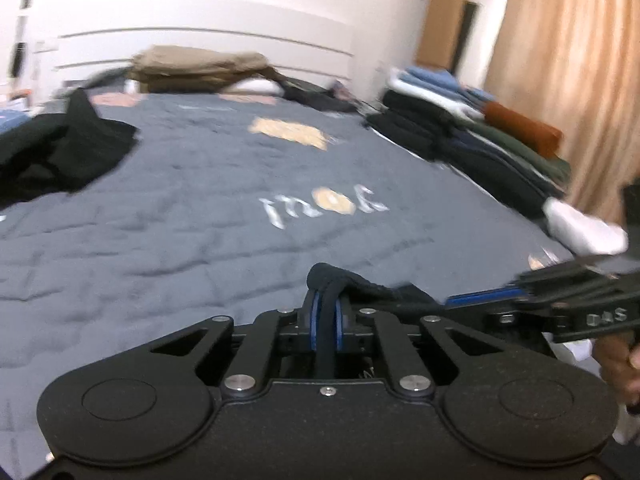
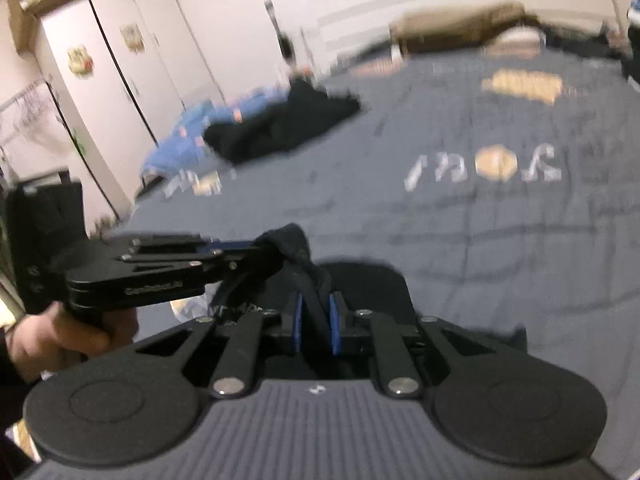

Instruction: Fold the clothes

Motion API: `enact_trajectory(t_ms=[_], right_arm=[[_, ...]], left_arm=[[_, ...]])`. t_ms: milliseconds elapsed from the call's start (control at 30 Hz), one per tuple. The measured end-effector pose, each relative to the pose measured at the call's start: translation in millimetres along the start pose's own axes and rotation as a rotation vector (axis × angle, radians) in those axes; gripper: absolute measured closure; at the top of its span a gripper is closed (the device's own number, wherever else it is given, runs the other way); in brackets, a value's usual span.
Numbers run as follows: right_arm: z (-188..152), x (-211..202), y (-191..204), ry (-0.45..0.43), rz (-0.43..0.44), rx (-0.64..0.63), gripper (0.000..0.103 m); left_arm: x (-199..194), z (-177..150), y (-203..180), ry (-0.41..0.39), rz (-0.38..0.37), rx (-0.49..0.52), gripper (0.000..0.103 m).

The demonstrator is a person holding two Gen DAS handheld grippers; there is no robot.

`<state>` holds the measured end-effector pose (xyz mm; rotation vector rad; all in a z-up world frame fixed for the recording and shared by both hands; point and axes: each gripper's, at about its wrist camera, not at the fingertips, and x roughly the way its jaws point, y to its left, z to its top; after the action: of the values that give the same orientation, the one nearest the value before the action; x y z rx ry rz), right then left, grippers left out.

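Dark navy cloth (image 1: 332,276) is pinched by 2 grippers at once, just above the near edge of 1 grey quilt (image 1: 200,200). Left gripper (image 1: 326,312) is clamped on a bunched edge of it; right gripper (image 2: 316,312) has closed its blue pads on another part. On the quilt lie 1 loose black garment (image 1: 68,148) and 1 stack of folded clothes (image 1: 472,136).
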<state>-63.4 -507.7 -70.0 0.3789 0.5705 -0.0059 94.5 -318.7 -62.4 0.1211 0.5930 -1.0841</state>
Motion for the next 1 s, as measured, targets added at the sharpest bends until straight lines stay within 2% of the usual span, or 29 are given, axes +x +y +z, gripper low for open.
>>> enact_trajectory(t_ms=[33, 167, 267, 367, 467, 500, 567, 633, 700, 733, 900, 1000], right_arm=[[0, -1, 0, -0.006, -0.013, -0.006, 0.085], [-6, 8, -16, 0.128, -0.024, 0.026, 0.083], [-10, 5, -15, 0.157, -0.018, -0.007, 0.083], [-12, 1, -15, 0.157, -0.03, -0.02, 0.086], [-13, -4, -19, 0.144, -0.048, 0.002, 0.1], [-11, -7, -20, 0.142, -0.054, 0.001, 0.101], [-8, -11, -24, 0.138, -0.065, 0.001, 0.101], [-8, -12, -27, 0.142, -0.091, -0.015, 0.102], [-15, -4, -30, 0.171, -0.184, -0.068, 0.101], [-18, -1, -33, 0.186, -0.2, -0.065, 0.101], [-12, -16, -40, 0.154, -0.137, 0.03, 0.096], [-6, -30, -39, 0.118, -0.137, 0.09, 0.089]], left_arm=[[3, -2, 2, 0.014, 0.008, -0.01, 0.095], [12, -7, 5, 0.062, 0.017, -0.03, 0.094], [15, -5, 1, 0.089, 0.024, -0.036, 0.086], [13, -5, 4, 0.093, 0.04, -0.036, 0.068], [13, -7, 9, 0.097, 0.031, -0.048, 0.068], [12, -7, 10, 0.094, 0.015, -0.056, 0.068], [11, -5, 8, 0.093, 0.003, -0.047, 0.067], [15, -6, 4, 0.102, 0.031, -0.028, 0.059], [20, -12, 1, 0.124, 0.062, -0.004, 0.047], [22, -15, 0, 0.133, 0.071, 0.008, 0.046], [8, -8, 8, 0.119, 0.077, -0.041, 0.043], [-9, -3, 10, 0.098, 0.086, -0.068, 0.043]])
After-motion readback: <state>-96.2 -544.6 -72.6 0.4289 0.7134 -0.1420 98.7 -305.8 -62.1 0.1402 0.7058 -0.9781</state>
